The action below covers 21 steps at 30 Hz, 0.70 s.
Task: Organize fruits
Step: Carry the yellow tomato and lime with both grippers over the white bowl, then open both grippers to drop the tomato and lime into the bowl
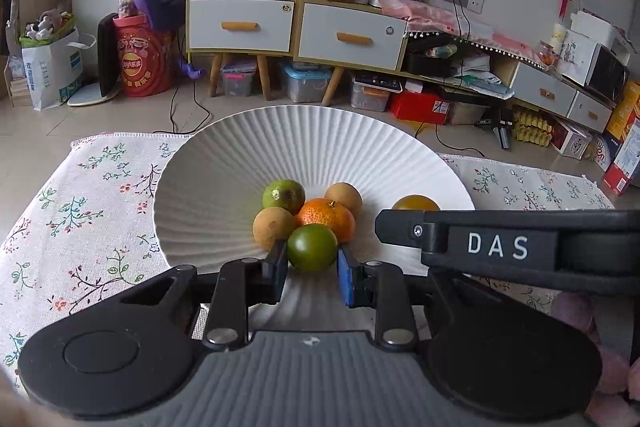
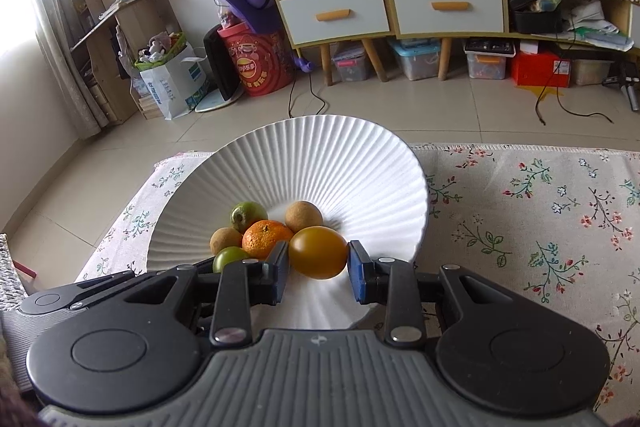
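A white ribbed bowl sits on a floral tablecloth and holds an orange mandarin, a light green fruit and two brown round fruits. My left gripper is over the bowl's near side, shut on a dark green round fruit. My right gripper is over the same bowl, shut on a yellow-orange round fruit. The right gripper's body crosses the left wrist view and hides most of the yellow fruit.
The floral tablecloth spreads to the right of the bowl and also to its left. The table's far edge lies just behind the bowl. Shelves, drawers and boxes stand across the floor beyond.
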Each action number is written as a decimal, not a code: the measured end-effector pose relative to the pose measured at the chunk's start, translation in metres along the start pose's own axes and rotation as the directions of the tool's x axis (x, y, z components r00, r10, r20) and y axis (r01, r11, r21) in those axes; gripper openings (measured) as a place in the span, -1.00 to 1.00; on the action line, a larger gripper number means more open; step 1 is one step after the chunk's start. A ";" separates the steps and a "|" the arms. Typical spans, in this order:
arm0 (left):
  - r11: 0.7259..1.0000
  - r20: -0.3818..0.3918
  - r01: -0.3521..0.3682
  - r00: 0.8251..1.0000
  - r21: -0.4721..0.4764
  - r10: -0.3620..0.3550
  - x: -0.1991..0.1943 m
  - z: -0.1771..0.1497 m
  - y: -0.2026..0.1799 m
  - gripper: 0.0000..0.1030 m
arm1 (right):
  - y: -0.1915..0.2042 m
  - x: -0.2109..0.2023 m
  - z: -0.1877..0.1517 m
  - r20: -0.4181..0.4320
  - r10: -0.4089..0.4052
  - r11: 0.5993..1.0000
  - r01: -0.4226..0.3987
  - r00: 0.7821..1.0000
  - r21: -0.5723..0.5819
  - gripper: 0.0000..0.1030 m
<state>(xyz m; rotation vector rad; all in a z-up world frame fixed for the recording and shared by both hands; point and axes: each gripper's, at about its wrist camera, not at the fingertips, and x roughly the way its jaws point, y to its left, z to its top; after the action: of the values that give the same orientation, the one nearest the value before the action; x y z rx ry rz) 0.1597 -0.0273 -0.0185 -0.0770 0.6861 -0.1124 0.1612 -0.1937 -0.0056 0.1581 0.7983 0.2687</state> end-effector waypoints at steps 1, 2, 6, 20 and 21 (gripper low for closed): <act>1.000 0.001 -0.003 1.000 0.004 0.003 0.001 0.000 -0.001 -0.72 | 0.001 0.000 -0.001 0.000 0.000 1.000 0.000 1.000 -0.004 -0.45; 1.000 0.003 -0.007 1.000 0.009 0.007 0.001 0.000 -0.001 -0.72 | 0.002 0.000 -0.001 0.001 -0.001 1.000 0.001 1.000 -0.007 -0.45; 1.000 0.007 -0.007 1.000 0.007 0.007 0.000 0.000 -0.001 -0.71 | 0.002 0.001 0.000 0.000 0.001 1.000 -0.001 1.000 -0.005 -0.45; 0.999 0.023 -0.015 1.000 0.046 0.014 -0.020 0.006 -0.007 -0.11 | 0.003 -0.021 0.000 0.029 -0.006 1.000 0.006 1.000 0.004 0.00; 0.999 0.026 -0.016 1.000 0.051 0.014 -0.023 0.006 -0.008 -0.03 | 0.004 -0.024 0.000 0.031 -0.010 1.000 0.010 0.999 0.004 0.08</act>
<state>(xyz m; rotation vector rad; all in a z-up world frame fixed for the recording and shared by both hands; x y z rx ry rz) 0.1455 -0.0319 0.0018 -0.0238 0.6572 -0.1144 0.1444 -0.1972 0.0117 0.1616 0.7683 0.2547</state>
